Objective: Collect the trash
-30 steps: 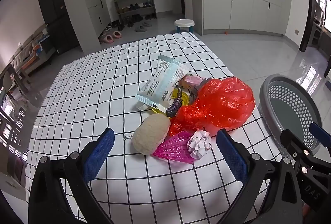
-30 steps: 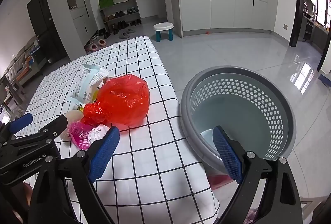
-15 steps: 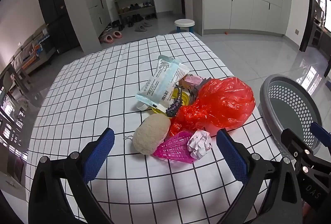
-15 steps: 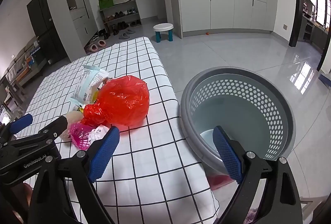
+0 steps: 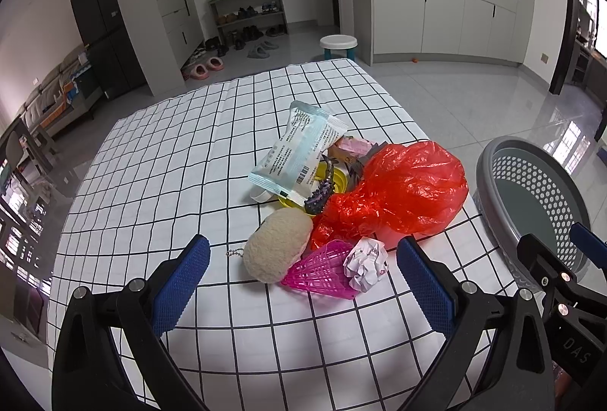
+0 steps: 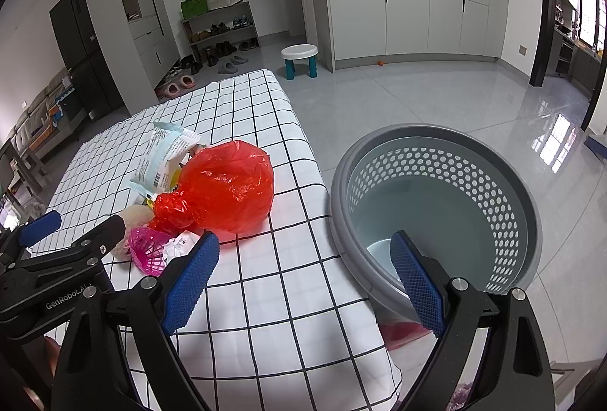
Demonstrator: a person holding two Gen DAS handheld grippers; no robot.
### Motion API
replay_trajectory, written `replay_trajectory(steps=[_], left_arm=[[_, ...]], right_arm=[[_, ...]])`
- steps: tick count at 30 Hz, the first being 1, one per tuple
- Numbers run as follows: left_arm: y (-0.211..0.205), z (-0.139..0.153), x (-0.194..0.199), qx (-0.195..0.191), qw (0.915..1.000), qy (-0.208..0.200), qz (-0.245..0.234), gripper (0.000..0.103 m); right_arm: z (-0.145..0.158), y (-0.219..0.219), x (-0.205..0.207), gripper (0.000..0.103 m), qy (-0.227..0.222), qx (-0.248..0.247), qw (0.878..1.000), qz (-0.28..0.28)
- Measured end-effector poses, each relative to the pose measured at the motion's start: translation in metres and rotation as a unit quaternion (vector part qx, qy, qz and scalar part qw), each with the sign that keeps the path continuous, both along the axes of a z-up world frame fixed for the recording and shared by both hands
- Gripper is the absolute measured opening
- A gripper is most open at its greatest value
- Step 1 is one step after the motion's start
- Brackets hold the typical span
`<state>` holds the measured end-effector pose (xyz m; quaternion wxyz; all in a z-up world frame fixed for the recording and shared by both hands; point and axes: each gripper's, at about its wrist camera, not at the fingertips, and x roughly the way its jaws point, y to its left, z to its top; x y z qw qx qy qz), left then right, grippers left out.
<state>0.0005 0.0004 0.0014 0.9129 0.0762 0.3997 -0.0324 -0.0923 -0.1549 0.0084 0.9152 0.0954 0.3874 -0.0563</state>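
Trash pile (image 5: 341, 206) on checked tablecloth (image 5: 163, 176), grey basket (image 6: 436, 217) beside

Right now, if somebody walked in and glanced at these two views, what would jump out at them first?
Probably the puffy red plastic bag in the heap of litter on the checked tablecloth, with a pink mesh piece and a crumpled paper ball just in front. Next, the grey perforated basket standing beside the table's right edge. Both grippers hover with jaws open, holding nothing.

The red bag (image 5: 398, 191) and packet (image 5: 299, 153) hide most of the yellow item (image 5: 337, 179).
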Motion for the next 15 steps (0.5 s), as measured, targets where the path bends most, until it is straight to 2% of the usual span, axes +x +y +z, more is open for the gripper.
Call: replay_trajectory(steps=[15], left_arm=[[0.0000,0.0009,-0.0001,0.001,1.0000,-0.001,0.000,0.097]], right_arm=[[0.0016,-0.0001,-0.0013,0.087,-0.001,0.000,1.000,0.000]])
